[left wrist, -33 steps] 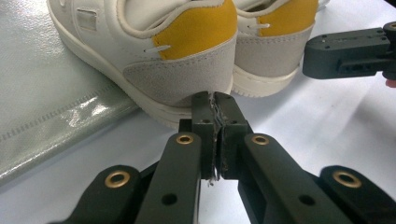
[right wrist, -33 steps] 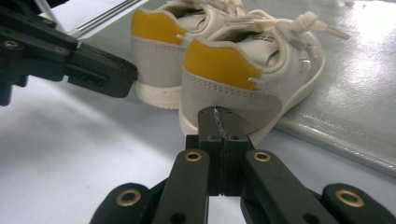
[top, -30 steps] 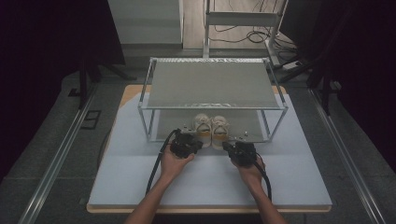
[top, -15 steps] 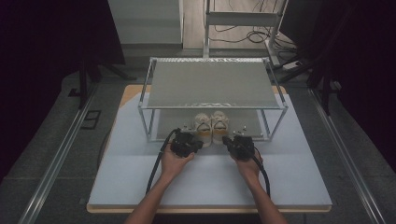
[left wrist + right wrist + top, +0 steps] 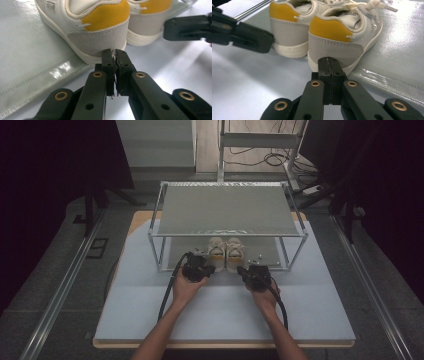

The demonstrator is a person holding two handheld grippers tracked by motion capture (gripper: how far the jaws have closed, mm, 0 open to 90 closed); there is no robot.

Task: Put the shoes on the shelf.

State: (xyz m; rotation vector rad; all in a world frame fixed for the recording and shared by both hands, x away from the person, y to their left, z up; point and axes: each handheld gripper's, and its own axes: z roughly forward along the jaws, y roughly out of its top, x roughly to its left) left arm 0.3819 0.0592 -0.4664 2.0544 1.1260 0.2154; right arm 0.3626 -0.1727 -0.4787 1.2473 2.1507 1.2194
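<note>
Two shoes sit mid-frame in the high view, under the rack (image 5: 227, 210) on the desk (image 5: 150, 305). Left hand-held gripper (image 5: 114, 53) clenched at the left shoe (image 5: 100, 27) heel; right hand-held gripper (image 5: 328, 61) clenched at the right shoe (image 5: 339, 37) heel.

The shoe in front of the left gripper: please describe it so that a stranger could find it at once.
On the pale table stands a metal wire rack. A pair of small shoes sits at the front edge of its lower shelf, heels toward the person. The wanted one is the left shoe of the pair in the high view: a cream sneaker with a yellow heel patch, just ahead of the shut left gripper.
</note>
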